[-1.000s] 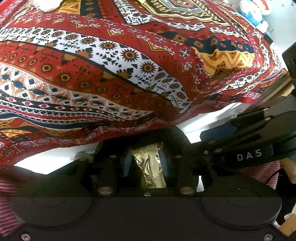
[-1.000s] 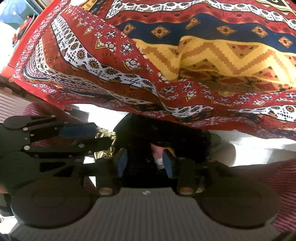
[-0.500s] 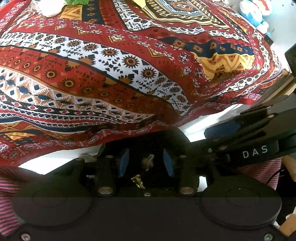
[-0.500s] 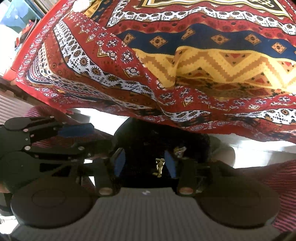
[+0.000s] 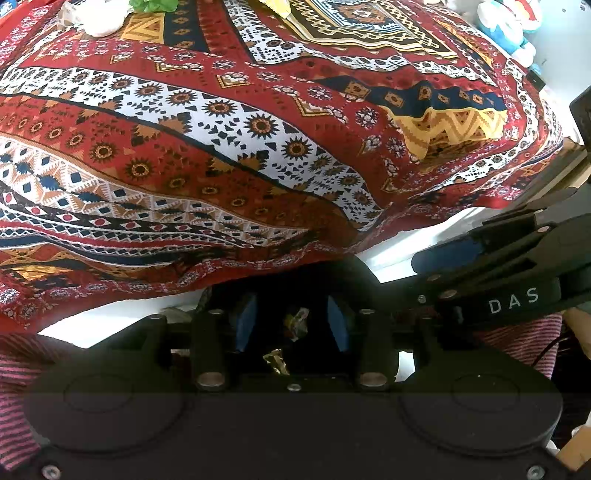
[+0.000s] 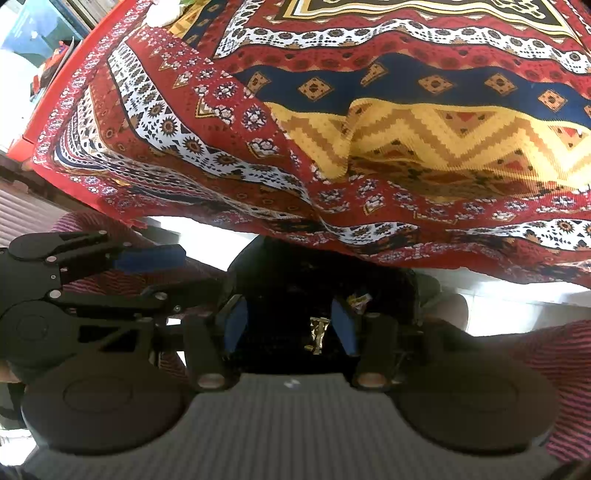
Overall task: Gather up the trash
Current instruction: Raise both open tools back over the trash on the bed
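Observation:
My left gripper point(image 5: 291, 326) is open, its blue pads point(image 5: 245, 323) spread above the dark mouth of a black trash bag point(image 5: 354, 273). Down inside lie a gold foil wrapper point(image 5: 275, 362) and a crumpled colourful wrapper point(image 5: 297, 317). My right gripper point(image 6: 290, 326) is also open over the same bag point(image 6: 280, 266), with nothing between its fingers. Below it I see the gold wrapper point(image 6: 317, 334) and a colourful scrap point(image 6: 358, 299) at the bag's right side. Each gripper shows in the other's view: the right gripper point(image 5: 480, 266), the left gripper point(image 6: 147, 258).
A table under a red patterned cloth point(image 5: 258, 129) overhangs just beyond the bag. On its far side lie a white object point(image 5: 99, 22) and a green item point(image 5: 151, 5). A blue plush toy point(image 5: 506, 26) sits at the back right. Striped clothing point(image 6: 554, 350) flanks the grippers.
The left gripper opened and let go of the gold wrapper, which dropped into the black bag. Both grippers lifted slightly, showing more of the table. The right gripper stayed open.

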`<state>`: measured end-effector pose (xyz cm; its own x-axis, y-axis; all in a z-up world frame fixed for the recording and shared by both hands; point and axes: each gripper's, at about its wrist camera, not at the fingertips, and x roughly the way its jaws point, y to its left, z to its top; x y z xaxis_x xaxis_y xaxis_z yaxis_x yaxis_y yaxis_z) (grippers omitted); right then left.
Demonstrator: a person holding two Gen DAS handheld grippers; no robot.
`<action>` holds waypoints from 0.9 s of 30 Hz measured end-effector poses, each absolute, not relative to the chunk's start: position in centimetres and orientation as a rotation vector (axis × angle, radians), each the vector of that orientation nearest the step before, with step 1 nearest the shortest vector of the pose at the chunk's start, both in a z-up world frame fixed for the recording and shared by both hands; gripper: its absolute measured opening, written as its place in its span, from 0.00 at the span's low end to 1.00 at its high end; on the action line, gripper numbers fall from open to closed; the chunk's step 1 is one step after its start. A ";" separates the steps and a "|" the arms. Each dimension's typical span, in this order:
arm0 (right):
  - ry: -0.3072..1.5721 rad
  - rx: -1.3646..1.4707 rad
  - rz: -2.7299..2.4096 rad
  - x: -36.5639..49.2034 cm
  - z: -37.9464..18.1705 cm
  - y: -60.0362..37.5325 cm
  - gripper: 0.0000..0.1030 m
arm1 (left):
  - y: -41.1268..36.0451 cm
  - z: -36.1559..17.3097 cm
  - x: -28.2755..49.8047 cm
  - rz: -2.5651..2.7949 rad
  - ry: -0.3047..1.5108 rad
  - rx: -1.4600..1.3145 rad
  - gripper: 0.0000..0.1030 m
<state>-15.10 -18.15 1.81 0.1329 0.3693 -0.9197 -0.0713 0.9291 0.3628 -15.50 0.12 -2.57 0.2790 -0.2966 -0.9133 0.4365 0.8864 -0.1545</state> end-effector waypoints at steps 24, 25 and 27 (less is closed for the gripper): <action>1.151 0.267 0.413 -12.1 11.6 -19.3 0.85 | 2.0 8.6 -13.6 -0.505 0.872 0.095 0.74; 1.129 0.265 0.410 -11.6 12.3 -19.4 0.85 | 2.1 9.3 -13.2 -0.502 0.850 0.092 0.77; 1.086 0.263 0.398 -10.6 13.6 -19.7 0.85 | 2.2 10.5 -12.5 -0.492 0.805 0.090 0.78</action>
